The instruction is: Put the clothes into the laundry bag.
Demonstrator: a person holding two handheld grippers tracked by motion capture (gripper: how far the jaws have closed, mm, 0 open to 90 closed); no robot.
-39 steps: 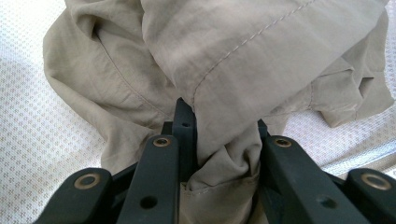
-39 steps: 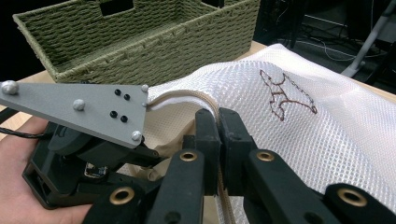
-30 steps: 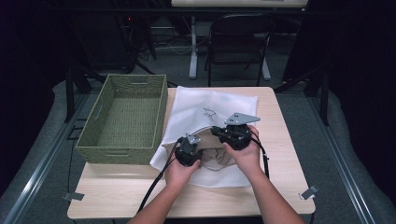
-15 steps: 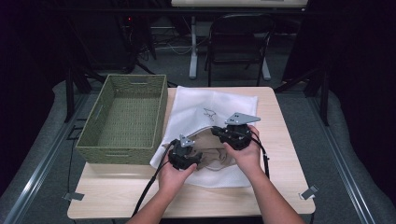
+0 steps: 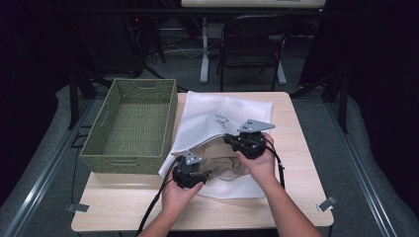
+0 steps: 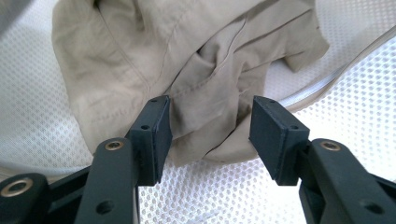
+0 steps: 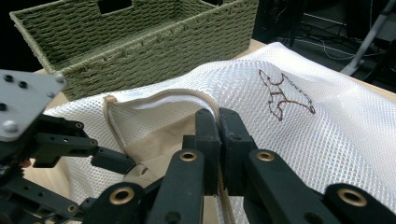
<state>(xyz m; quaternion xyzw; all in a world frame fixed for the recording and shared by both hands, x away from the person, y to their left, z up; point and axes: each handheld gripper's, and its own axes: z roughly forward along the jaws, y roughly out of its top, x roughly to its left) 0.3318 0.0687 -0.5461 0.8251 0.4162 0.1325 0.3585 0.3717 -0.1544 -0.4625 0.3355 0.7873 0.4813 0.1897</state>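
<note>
A white mesh laundry bag (image 5: 225,111) lies on the wooden table with its mouth toward me. A beige garment (image 6: 187,60) lies bunched in the open mouth (image 5: 225,165). My left gripper (image 6: 210,128) is open, its jaws on either side of a fold of the beige cloth, near the bag's front left (image 5: 190,173). My right gripper (image 7: 217,126) is shut on the bag's upper rim (image 7: 177,95) and holds it raised (image 5: 232,140). A brown embroidered figure (image 7: 285,95) marks the mesh.
A green woven basket (image 5: 131,123) stands on the table's left side, close against the bag (image 7: 116,46). A chair (image 5: 252,47) and table legs stand on the floor beyond the far edge. Bare wood (image 5: 247,210) runs along the front.
My left gripper has drawn back toward the table's front left, out of the bag's mouth. The right gripper has stayed in place, holding the rim.
</note>
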